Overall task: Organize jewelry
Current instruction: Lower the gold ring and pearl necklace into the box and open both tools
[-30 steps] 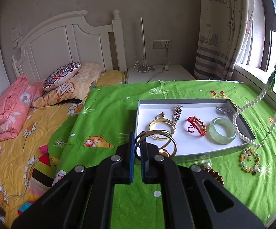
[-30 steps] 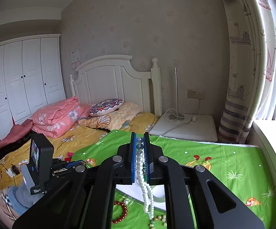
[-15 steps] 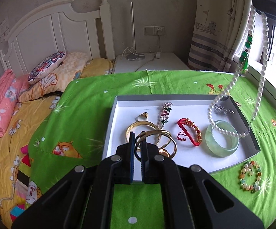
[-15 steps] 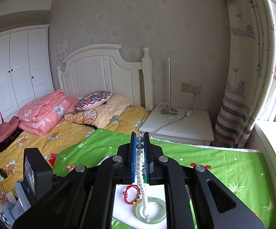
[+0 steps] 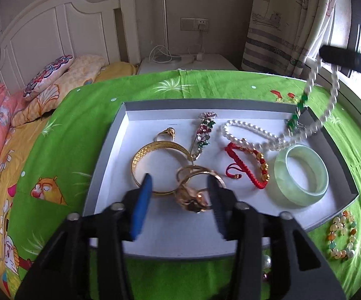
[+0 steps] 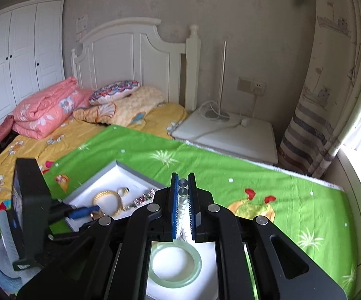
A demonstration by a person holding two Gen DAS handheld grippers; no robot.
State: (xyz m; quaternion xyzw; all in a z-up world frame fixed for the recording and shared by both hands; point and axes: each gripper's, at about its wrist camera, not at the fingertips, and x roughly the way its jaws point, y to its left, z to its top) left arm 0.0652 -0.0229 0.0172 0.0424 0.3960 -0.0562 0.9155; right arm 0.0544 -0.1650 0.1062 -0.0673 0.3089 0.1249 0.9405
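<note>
Opening my left gripper to drop the gold rings into the box; my right gripper is pinching the pearl necklace, lowering it there too.

The right gripper pinches a pearl necklace above a jade bangle, apparently in the tray.
</note>
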